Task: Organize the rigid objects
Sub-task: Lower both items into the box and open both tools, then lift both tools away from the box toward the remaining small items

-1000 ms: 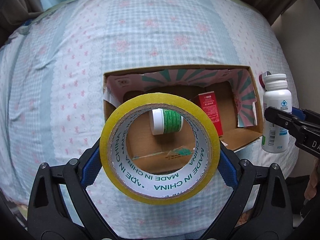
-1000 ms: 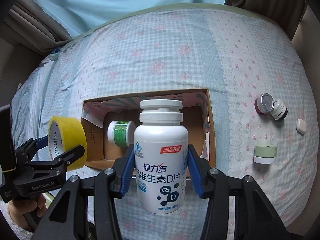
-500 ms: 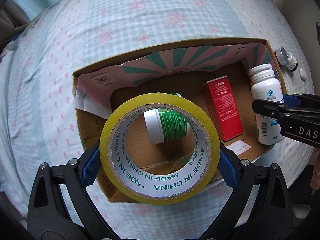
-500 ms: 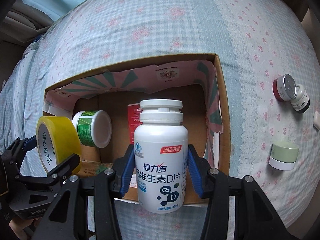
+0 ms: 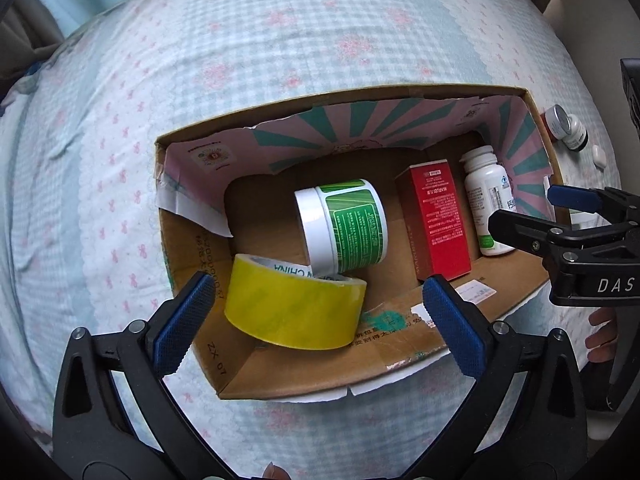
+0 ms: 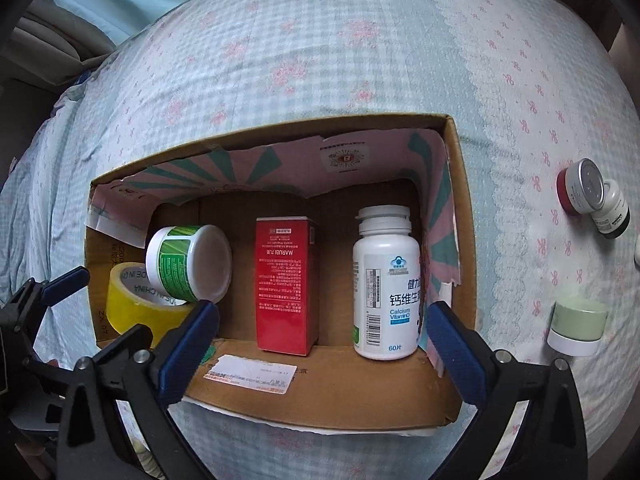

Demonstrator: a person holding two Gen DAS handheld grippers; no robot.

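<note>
Inside the cardboard box (image 6: pixel 460 208), the white bottle (image 6: pixel 386 284) stands upright at the right wall; its label reads "Calcium Vitamin D" and "60" with Chinese characters. Beside it stands a red carton (image 6: pixel 286 284) printed "MARUBI". At the left end, the yellow tape roll (image 5: pixel 294 306), marked "MADE IN CHINA" on its inner core, lies with a white jar (image 5: pixel 344 226) with a green label leaning on it. The box lining shows pink and teal rays. The box rests on a soft bed sheet (image 6: pixel 320 52) with a blue check and pink flowers. On the sheet to the right lie a pale green jar (image 6: pixel 578 326) and two small jars (image 6: pixel 592 196). The left gripper (image 5: pixel 312 320) and the right gripper (image 6: pixel 320 344) both have their blue pads spread apart, holding nothing.
</note>
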